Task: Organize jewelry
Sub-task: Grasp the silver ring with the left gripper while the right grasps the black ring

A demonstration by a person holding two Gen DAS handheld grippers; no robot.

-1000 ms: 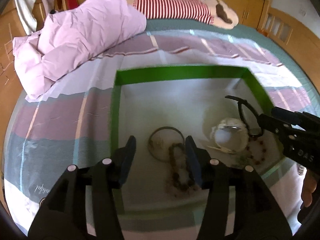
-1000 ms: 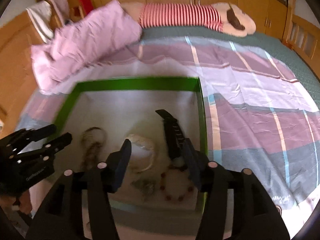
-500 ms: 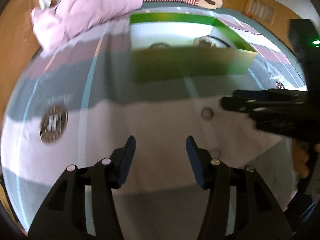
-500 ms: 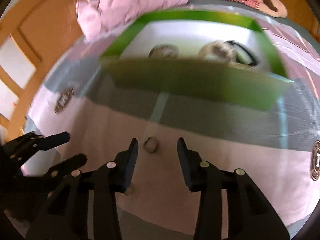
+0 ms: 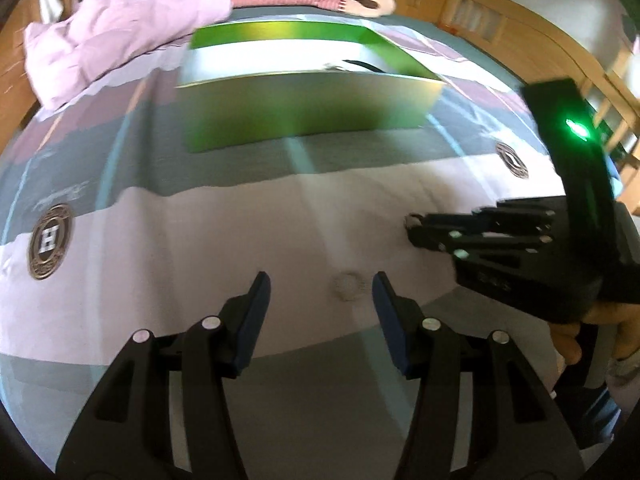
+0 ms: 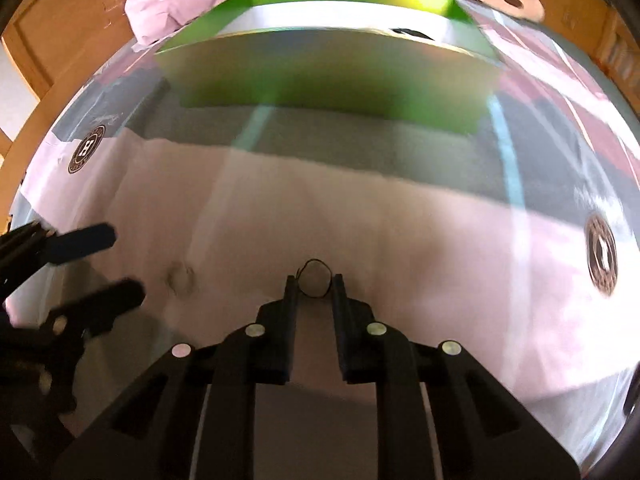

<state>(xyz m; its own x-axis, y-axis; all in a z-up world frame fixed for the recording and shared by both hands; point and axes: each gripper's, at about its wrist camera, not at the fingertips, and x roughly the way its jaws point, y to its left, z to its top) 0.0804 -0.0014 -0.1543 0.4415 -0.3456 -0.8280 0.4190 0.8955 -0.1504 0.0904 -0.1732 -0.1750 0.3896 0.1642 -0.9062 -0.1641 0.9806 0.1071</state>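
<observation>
Seen from my left wrist, my left gripper [image 5: 320, 296] hangs with its blue-padded fingers spread over the pale pink band of the striped bedsheet [image 5: 200, 240]. A small pale ring-like piece [image 5: 347, 285] lies blurred on the sheet between the tips, touched by neither. To the right, my right gripper [image 5: 414, 231] comes in sideways, tips drawn close, a hand [image 5: 600, 328] beneath its body. Farther up the bed sits the green open-topped box [image 5: 308, 116], a black strap [image 5: 362, 66] showing over its rim.

From my right wrist, my right gripper [image 6: 316, 280] has just been closing, and its narrow tips now pinch a small thin dark ring [image 6: 315, 278] at the sheet. My left gripper [image 6: 104, 264] stands open at far left, the pale piece [image 6: 181, 278] just beside it. The green box [image 6: 332, 80] lies well beyond.
</observation>
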